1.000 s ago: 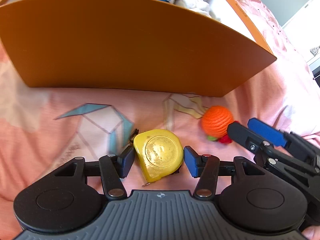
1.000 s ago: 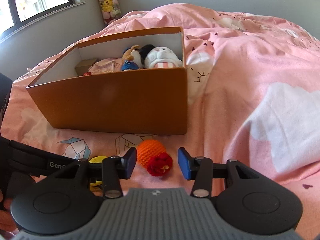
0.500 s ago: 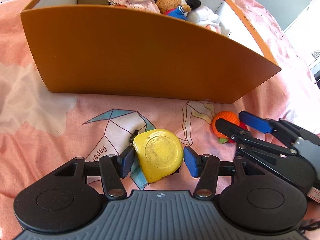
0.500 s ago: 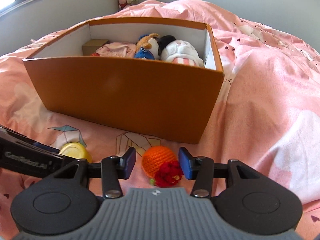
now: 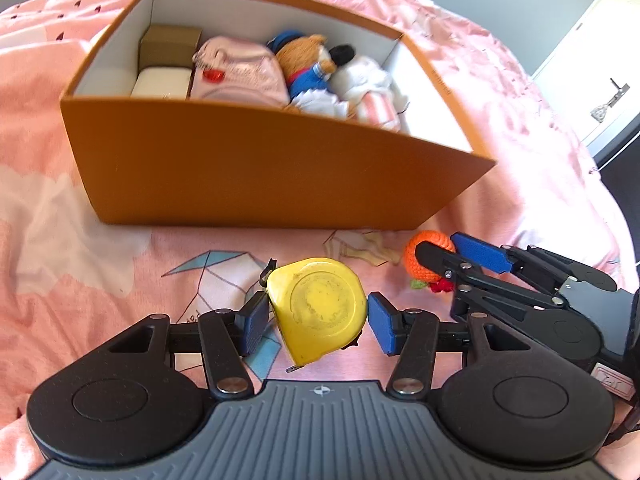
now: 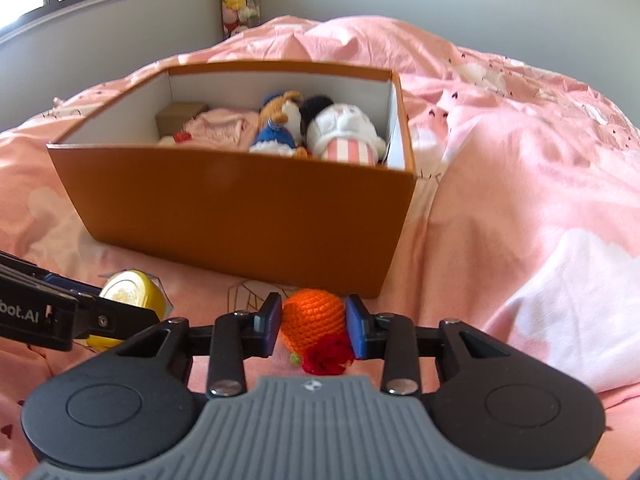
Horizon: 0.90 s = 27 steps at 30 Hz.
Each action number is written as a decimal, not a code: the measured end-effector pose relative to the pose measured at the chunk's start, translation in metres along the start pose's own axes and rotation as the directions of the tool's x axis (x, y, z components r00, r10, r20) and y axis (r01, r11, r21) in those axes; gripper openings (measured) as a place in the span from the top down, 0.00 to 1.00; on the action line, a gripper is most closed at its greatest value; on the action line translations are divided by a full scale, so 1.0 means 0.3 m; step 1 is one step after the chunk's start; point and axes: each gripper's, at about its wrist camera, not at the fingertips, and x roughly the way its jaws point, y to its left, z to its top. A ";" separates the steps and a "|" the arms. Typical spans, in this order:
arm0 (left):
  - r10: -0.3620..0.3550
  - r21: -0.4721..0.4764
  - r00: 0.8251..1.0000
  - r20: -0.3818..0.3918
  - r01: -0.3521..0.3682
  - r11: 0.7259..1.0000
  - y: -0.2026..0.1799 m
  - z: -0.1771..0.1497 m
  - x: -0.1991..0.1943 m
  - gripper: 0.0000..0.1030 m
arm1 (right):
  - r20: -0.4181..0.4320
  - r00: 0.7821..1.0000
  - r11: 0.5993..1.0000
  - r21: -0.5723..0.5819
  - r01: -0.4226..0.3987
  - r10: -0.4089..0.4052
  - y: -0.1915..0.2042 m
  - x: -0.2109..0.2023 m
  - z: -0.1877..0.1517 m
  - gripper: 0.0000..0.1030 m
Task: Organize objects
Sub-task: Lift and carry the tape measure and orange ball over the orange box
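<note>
A yellow tape measure is clamped between the blue pads of my left gripper, raised a little off the pink bedspread. It also shows at the left of the right wrist view as the tape measure. An orange crochet ball with a red and green tuft sits between the pads of my right gripper. Those jaws are closing and both pads touch the ball's sides. In the left wrist view the ball lies on the bed beside the orange box.
The open orange box stands on the bed just beyond both grippers. It holds a brown carton, a pink pouch and plush toys. Rumpled pink bedding rises to the right. A wall and window lie behind.
The left gripper has risen with the tape measure, so the box's inside now shows. The right gripper's pads have drawn in against the orange ball.
</note>
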 end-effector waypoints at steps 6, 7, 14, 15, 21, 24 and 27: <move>-0.059 0.028 0.996 0.067 0.057 0.998 -0.035 0.034 -0.083 0.40 | 0.121 0.993 0.999 -0.051 0.008 -0.001 0.010 -0.151 0.058 0.64; -0.067 0.035 0.994 0.083 0.065 0.997 -0.043 0.043 -0.099 0.40 | 0.140 0.990 0.998 -0.056 0.008 0.000 0.010 -0.172 0.070 0.64; -0.109 0.070 0.981 0.160 0.099 0.993 -0.083 0.138 -0.179 0.40 | 0.275 0.961 0.996 -0.086 0.000 0.024 0.008 -0.274 0.201 0.64; -0.107 0.072 0.980 0.168 0.096 0.993 -0.086 0.157 -0.182 0.40 | 0.289 0.957 0.995 -0.096 0.008 0.020 0.010 -0.276 0.221 0.64; -0.084 0.075 0.977 0.196 0.071 0.995 -0.104 0.278 -0.126 0.40 | 0.265 0.964 0.993 -0.115 0.036 -0.004 0.002 -0.202 0.325 0.64; -0.063 0.072 0.979 0.193 0.050 0.996 -0.104 0.330 -0.078 0.40 | 0.213 0.977 0.989 -0.141 0.033 -0.002 -0.004 -0.132 0.354 0.64; -0.056 0.063 0.983 0.173 0.045 0.997 -0.100 0.374 -0.021 0.40 | 0.149 0.989 0.982 -0.187 0.038 -0.010 -0.003 -0.051 0.370 0.64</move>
